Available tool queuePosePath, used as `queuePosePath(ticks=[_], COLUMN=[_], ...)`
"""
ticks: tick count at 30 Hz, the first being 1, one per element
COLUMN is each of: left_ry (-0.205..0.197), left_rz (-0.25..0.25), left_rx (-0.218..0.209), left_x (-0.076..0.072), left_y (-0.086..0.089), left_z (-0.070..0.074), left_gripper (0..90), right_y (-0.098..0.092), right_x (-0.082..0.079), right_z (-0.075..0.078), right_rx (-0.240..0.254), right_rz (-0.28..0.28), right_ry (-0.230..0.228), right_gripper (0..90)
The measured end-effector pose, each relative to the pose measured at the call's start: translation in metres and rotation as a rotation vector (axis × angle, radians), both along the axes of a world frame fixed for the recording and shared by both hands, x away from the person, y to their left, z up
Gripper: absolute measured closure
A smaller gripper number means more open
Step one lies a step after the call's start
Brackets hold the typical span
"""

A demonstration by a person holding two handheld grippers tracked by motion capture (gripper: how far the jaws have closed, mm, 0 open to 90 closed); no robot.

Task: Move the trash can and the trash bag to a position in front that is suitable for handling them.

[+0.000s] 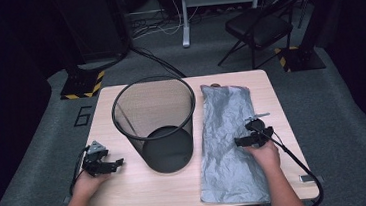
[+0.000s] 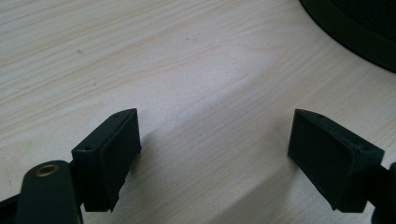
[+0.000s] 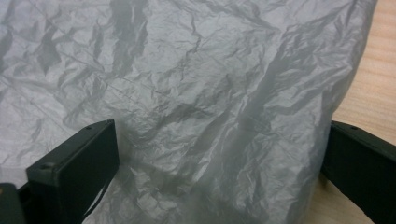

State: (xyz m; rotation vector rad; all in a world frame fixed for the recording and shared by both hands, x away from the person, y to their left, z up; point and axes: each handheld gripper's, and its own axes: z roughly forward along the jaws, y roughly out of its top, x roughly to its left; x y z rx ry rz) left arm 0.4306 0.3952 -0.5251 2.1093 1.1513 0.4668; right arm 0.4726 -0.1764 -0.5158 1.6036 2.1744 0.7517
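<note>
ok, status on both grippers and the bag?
Left gripper open, idle on the table. Right gripper open over the grey bag, no grip yet. Bag flat beside the mesh bin. Nothing in the way.

Grey carpet surrounds the wooden counter; a black folding chair stands behind, in dim light.

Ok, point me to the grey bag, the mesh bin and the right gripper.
grey bag (image 1: 227,144): high view, its crinkled middle.
mesh bin (image 1: 168,157): high view, its dark solid base.
right gripper (image 3: 219,175): right gripper view, midway between its open jaws, over the bag's edge.
</note>
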Motion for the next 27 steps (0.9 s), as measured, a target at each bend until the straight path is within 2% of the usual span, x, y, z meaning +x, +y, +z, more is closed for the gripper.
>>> queuePosePath(ticks=[2,3,7,11,12,15,17,19,20,21,24,25,26,27], left_ry=[-0.001,-0.001,-0.002,-0.002,-0.001,-0.001,-0.003,-0.002,-0.004,-0.003,-0.003,-0.003,-0.003,-0.004], left_rz=[0.000,0.000,0.000,-0.001,-0.001,-0.001,-0.003,-0.003,-0.004,-0.003,-0.003,-0.004,-0.004,-0.004], left_rx=[0.001,0.000,0.000,0.001,0.000,0.000,0.000,0.000,0.000,0.000,0.000,0.000,0.000,0.000], left_x=[0.000,0.000,0.000,0.000,0.000,0.000,0.000,0.000,0.000,0.000,0.000,0.000,0.000,0.001], left_y=[0.000,0.000,0.000,0.000,0.000,0.000,0.000,0.000,0.000,0.000,0.000,0.000,0.000,0.000], left_z=[0.000,0.000,0.000,0.000,0.000,0.000,0.000,0.000,0.000,0.000,0.000,0.000,0.000,0.000], left_gripper=[16.5,16.4,16.4,16.5,16.5,16.4,16.4,16.4,16.4,16.4,16.4,16.4,16.4,16.4], right_y=[0.003,0.006,0.010,0.013,0.015,0.015,0.016,0.019,0.021,0.025,0.027,0.028,0.028,0.028], right_x=[-0.001,-0.002,-0.005,-0.003,-0.004,-0.005,-0.006,-0.006,-0.006,-0.005,-0.005,-0.005,-0.005,-0.004], right_z=[-0.003,-0.005,-0.006,-0.003,-0.001,0.006,0.007,0.004,0.003,0.000,-0.001,-0.001,-0.001,-0.001], right_rx=[-0.034,-0.023,-0.014,-0.031,-0.027,-0.025,-0.003,0.034,0.036,0.001,0.003,0.046,0.046,0.074], right_rz=[0.024,0.037,0.055,0.041,0.035,0.047,0.057,0.069,0.067,0.075,0.087,0.091,0.091,0.091], right_ry=[-0.032,-0.056,-0.077,-0.043,-0.010,-0.061,-0.057,-0.027,-0.007,-0.002,-0.018,-0.022,-0.022,-0.027], right_gripper=[0.0,0.0,0.0,0.0,0.0,0.0,0.0,0.0,0.0,0.0,0.0,0.0,0.0,0.0])
